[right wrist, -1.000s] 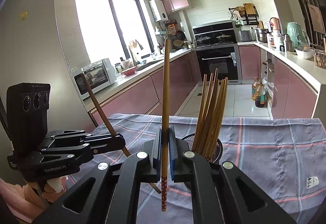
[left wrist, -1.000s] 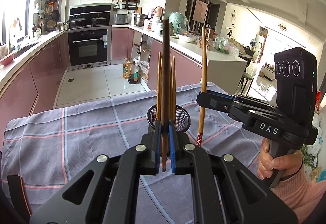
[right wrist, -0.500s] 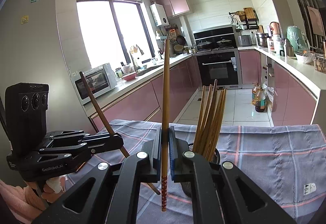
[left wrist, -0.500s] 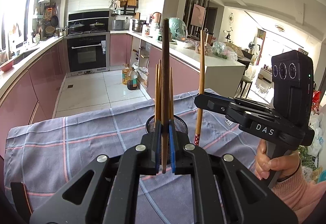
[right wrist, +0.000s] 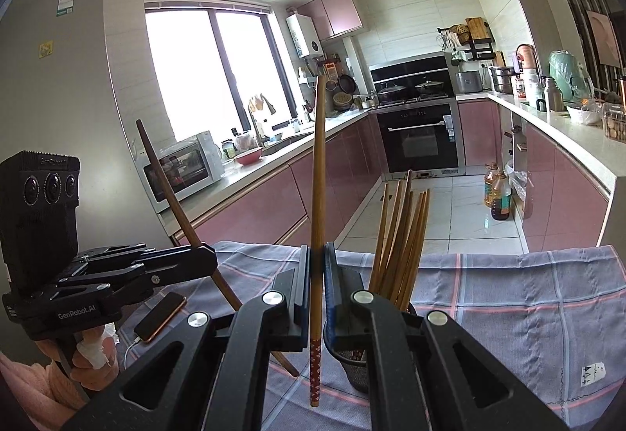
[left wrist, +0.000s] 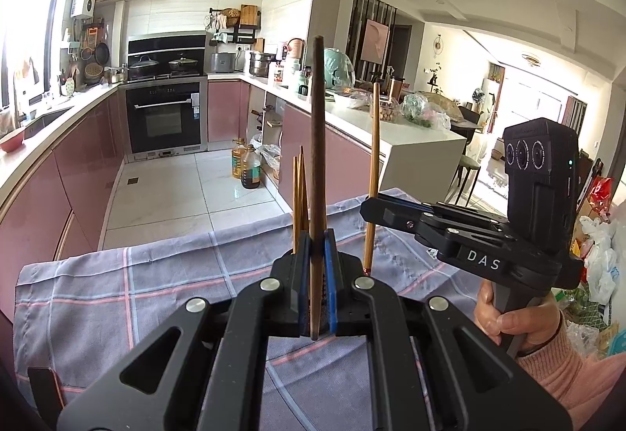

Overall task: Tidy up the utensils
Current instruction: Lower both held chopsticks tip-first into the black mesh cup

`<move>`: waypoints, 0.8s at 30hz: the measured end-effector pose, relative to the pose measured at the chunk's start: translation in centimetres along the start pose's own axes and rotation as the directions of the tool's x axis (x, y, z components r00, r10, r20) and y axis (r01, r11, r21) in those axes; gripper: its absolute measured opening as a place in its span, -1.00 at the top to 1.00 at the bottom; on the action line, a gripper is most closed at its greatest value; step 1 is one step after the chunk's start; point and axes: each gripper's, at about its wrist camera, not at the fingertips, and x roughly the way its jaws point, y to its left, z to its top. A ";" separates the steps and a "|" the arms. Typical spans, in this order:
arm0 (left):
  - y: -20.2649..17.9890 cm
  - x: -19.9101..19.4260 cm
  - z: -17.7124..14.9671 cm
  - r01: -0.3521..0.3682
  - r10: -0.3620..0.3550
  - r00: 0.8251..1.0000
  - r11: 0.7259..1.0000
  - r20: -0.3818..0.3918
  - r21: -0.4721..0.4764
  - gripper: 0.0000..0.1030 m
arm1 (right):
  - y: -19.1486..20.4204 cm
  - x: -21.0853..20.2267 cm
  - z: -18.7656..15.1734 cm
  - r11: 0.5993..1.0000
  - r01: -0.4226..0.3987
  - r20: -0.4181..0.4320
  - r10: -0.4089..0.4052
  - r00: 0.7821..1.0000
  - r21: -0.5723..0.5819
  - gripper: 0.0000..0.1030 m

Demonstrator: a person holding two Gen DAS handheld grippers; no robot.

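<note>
Left wrist view: my left gripper (left wrist: 315, 276) is clenched on a dark brown chopstick (left wrist: 316, 165), held near its lower end and standing close to upright. Just beyond the fingers I see tips of lighter chopsticks (left wrist: 299, 192) rising from behind the gripper; their container is hidden in this view. Further right, the right gripper (left wrist: 375, 206) pinches a light wooden chopstick (left wrist: 372, 172), also near vertical, over the checked tablecloth (left wrist: 156, 274).

From the right wrist view, I confirm the right gripper (right wrist: 316, 296) grasps that chopstick (right wrist: 317, 219) above its red patterned end. Beside it stands a black mesh holder (right wrist: 354, 364) with a bundle of light chopsticks (right wrist: 403, 239) already in it. The left gripper (right wrist: 195, 260) holds its dark chopstick (right wrist: 176, 213) tilted, to the left of the holder. A phone (right wrist: 160, 317) on a cable lies on the cloth below it.

Assessment: most chopsticks appear stowed. Two remain in hand, neither yet inside the holder. I judge the task late but unfinished; both pieces need lowering into the holder and releasing. I cannot tell whether other utensils lie outside both views.
</note>
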 end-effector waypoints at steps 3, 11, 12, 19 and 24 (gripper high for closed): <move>-0.2 -0.3 0.4 -0.003 0.003 1.000 1.000 0.014 0.005 0.85 | -0.1 0.0 0.4 1.000 0.002 0.010 -0.002 1.000 0.000 0.89; -0.3 -0.5 1.3 -0.006 0.006 0.999 1.000 0.044 0.007 0.85 | -0.1 0.4 1.0 1.000 0.008 0.017 -0.008 1.000 -0.002 0.89; -0.3 -0.4 1.4 -0.008 0.008 0.999 1.000 0.048 0.005 0.85 | -0.2 0.5 1.1 1.000 0.010 0.018 -0.009 1.000 -0.002 0.89; -0.7 0.2 1.7 -0.007 0.007 0.998 1.000 0.055 0.000 0.85 | -0.4 0.8 1.4 1.000 0.018 0.019 -0.018 1.000 0.004 0.89; -0.9 0.3 1.6 -0.010 0.010 0.998 1.000 0.058 -0.001 0.85 | -0.4 1.1 1.4 1.000 0.029 0.020 -0.029 0.999 0.008 0.89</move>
